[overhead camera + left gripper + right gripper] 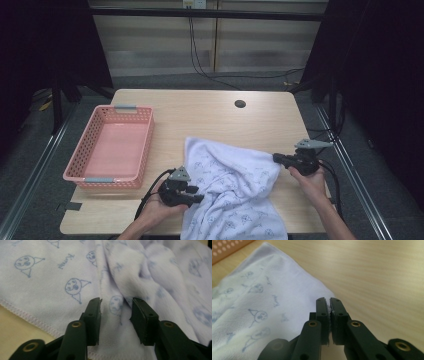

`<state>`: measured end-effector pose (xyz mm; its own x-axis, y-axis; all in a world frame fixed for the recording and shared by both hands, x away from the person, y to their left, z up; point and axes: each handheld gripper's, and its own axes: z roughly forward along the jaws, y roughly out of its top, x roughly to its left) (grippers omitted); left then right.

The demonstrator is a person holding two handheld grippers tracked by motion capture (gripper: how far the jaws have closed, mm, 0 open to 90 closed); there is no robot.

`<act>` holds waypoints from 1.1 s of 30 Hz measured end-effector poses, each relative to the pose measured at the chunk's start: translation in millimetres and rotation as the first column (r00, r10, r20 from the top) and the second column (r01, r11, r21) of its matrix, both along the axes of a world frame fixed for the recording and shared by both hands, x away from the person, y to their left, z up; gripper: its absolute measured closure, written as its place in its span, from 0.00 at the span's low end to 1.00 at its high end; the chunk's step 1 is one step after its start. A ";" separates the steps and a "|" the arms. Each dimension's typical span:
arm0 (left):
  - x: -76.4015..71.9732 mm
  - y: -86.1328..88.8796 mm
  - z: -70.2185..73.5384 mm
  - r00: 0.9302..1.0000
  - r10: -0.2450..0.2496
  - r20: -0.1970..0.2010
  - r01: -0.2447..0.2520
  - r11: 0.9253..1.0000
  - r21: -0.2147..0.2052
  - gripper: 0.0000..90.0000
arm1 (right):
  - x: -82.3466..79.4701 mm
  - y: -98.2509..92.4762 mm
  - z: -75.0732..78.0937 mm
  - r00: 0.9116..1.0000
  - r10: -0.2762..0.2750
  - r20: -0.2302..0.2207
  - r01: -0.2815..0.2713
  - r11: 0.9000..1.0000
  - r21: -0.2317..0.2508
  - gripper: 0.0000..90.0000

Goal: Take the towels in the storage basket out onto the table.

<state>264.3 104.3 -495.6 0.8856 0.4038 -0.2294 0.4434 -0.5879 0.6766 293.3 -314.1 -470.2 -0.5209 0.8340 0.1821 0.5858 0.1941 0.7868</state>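
A printed white towel (235,192) lies rumpled at lower centre of the wooden table (210,112). The right gripper (328,305) pinches its corner tight; the left gripper (116,308) gapes around a fold, unclamped. That thin corner hold could slip under tension. The towel's near edge is cut off below.

You are working a towel (235,192) that is showing pale lilac-white, printed all over with small blue cartoon faces in pointed hats and bits of blue lettering; between the jaws of your left gripper (116,312) one blue face is showing, and a lilac stitched hem is running to their left. Your right gripper (329,315), black like the left, is showing white cloth between its jaws. The desk (210,112) is showing light wood grain beyond them. The basket (112,145) is showing salmon pink with grey handles.
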 end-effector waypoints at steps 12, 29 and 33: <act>18.6 6.6 18.1 0.998 0.067 0.012 -0.066 0.994 -0.085 0.65 | -41.6 -15.9 -2.7 1.000 0.024 -0.012 -0.024 1.000 -0.019 0.96; 108.3 1.6 -2.2 0.940 0.339 0.032 -0.338 0.941 -0.024 0.47 | -15.9 -7.9 -0.8 0.999 0.053 0.004 -0.053 0.999 -0.014 0.96; 108.8 -2.1 -6.7 0.953 0.295 0.068 -0.295 0.955 -0.002 0.58 | -15.9 -8.3 -0.7 0.998 0.058 0.005 -0.058 0.998 -0.011 0.96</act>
<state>373.1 102.3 -502.3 0.7399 0.6510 -0.1696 0.5520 -0.4435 0.7061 277.4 -322.4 -470.9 -0.5691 0.8044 0.1704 0.5693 0.2359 0.7876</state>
